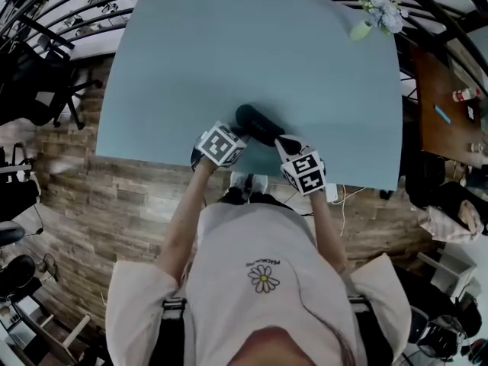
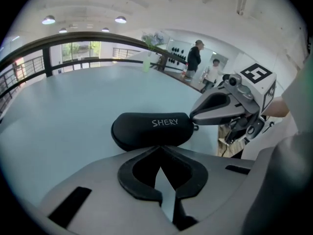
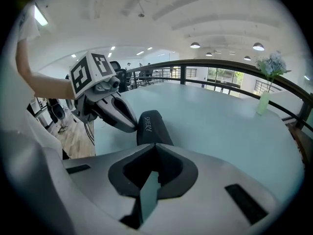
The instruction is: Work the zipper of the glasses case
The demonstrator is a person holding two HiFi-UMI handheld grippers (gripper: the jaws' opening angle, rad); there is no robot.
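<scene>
We count one glasses case [image 1: 258, 124], black and zipped closed, lying close to the near edge of the pale blue surface [image 1: 229, 44], about midway along that edge. There are two claws, one at each end of the case. The left claw [image 2: 159, 150] has its jaws brought together with nothing between them, and its tips are against the case's side. The right claw [image 3: 155, 145] also has its jaws together and empty, and its tip is at the case's other end, just above the small zipper pull [image 2: 195, 128]. A single vase of flowers [image 1: 379, 12] stands at the far right corner.
</scene>
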